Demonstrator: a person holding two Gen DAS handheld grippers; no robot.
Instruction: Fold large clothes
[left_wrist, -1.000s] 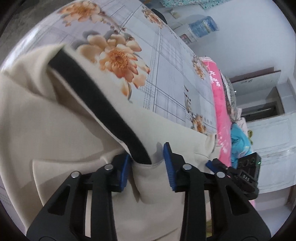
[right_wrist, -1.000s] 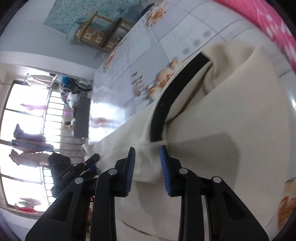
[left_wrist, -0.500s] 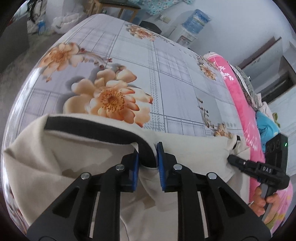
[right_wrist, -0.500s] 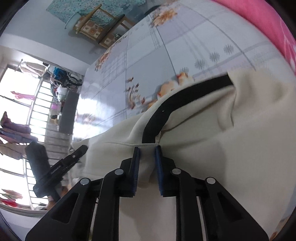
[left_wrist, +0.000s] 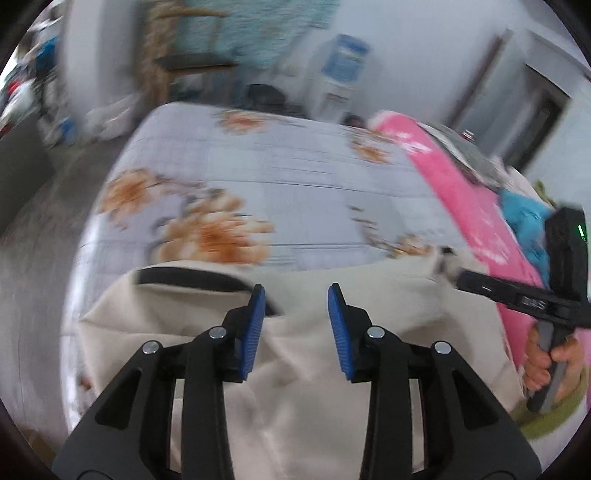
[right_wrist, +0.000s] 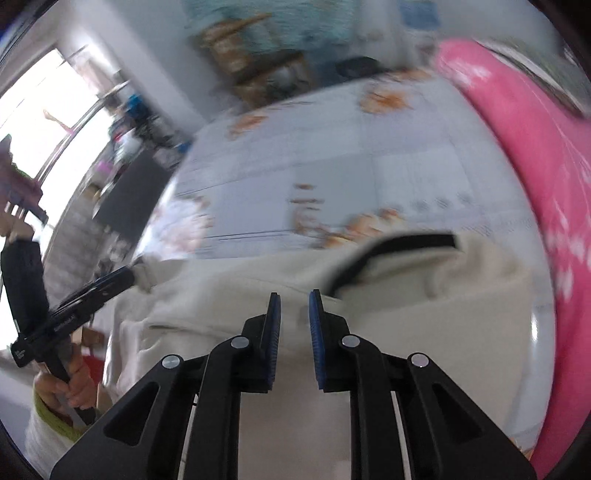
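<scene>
No containers w/ readable contents in either view; background is motion-blurred. Cream garment (left_wrist: 303, 373) w/ black trim band (left_wrist: 188, 277) lies on the floral bedsheet (left_wrist: 295, 177), bunched at the near edge of the bed, pink blanket (left_wrist: 465, 206) alongside to the right.

Left gripper (left_wrist: 295, 317): jaws have just been opening, blue pads stand apart, released, nothing pressed between them. Garment sits under and just beyond the tips; the black band ends right by the left pad.

Right gripper (right_wrist: 294, 321): jaws narrow but a clear gap shows between the pads, no cloth pinched there, so released too. Cream cloth spreads below and ahead of it; black trim (right_wrist: 391, 251) curves off up-right of the tips.

Each gripper also shows in the other's view, held by a hand (left_wrist: 546, 360) at the garment's far corner; whether those tips touch cloth, can't tell, too blurred.
</scene>
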